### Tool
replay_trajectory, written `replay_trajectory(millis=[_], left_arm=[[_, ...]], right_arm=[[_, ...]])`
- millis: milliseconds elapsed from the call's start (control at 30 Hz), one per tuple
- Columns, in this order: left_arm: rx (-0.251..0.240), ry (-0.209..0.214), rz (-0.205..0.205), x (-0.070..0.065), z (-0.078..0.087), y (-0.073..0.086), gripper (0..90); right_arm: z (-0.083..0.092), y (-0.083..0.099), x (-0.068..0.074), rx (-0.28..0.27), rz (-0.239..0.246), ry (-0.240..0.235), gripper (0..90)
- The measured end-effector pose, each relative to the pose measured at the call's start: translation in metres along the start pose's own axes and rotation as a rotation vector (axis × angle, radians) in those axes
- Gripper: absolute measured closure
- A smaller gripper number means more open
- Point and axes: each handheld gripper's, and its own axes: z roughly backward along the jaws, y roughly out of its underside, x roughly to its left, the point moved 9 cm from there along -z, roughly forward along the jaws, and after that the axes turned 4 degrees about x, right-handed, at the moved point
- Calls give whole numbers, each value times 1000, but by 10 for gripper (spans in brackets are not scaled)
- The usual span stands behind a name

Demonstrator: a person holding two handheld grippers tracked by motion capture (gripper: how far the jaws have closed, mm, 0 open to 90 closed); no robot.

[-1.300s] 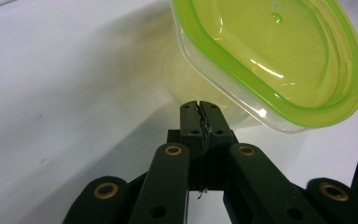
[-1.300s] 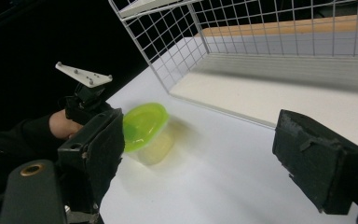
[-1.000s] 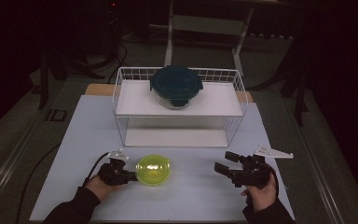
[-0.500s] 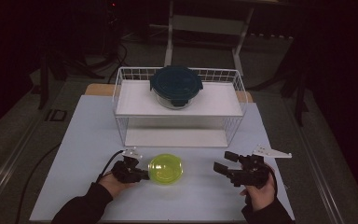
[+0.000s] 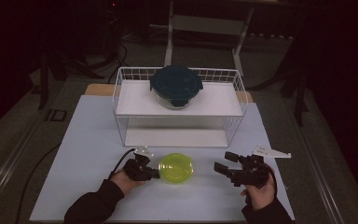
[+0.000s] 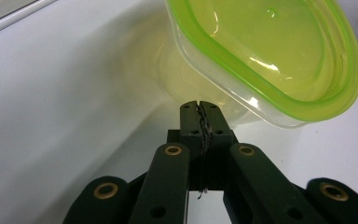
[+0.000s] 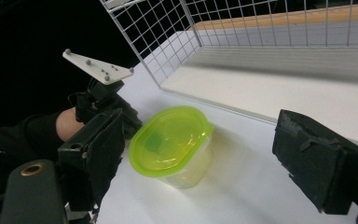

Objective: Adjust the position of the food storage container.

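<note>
Near the front edge of the white table point(image 5: 88, 140), between your two hands, sits the yellow-green lidded container point(image 5: 176, 167), resting flat and upright just in front of the wire rack point(image 5: 121, 100). Compared with a second ago it has slid toward the right across the board, and your left gripper point(image 5: 154, 173) has travelled with it. That gripper's jaws are pressed fully together with nothing between them; in the left gripper view their closed tips point(image 6: 199, 108) meet the container's clear side wall just under its green rim, so you are pushing it, not holding it. Your right gripper point(image 5: 224, 168) sits where it was, off to the container's right and well apart from it, jaws spread wide and empty, pointed toward the container. Behind it, the rack's upper shelf carries a dark teal lidded bowl point(image 5: 176, 86), unchanged from the earlier frames, and the lower shelf point(image 5: 175, 137) lies just beyond the container.
</note>
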Motion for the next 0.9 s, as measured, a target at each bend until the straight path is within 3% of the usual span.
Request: replay_trajectory(millis=[300,467,633,700,733,800,833,900], left_arm=[[0,13,-12,-6,-9,-9,881],[14,8,-16,-7,-9,-6,880],[-12,-4,15,-2,12,-1,819],[-12,-4,15,-2,12,-1,797],[-36,-7,34,0,24,-2,728],[-64,-16,35,-1,34,-5,685],[-78,-3,37,-2,39,-7,582],[-112,-1,45,-5,49,-11,455]], right_arm=[[-2,1,0,10,12,6,174],[0,1,0,10,25,9,174],[0,1,0,10,48,12,178],[0,1,1,9,50,9,178],[-1,0,2,7,60,12,172],[-1,0,2,6,68,14,168],[-2,0,2,20,73,25,158],[-3,-1,2,23,75,34,148]])
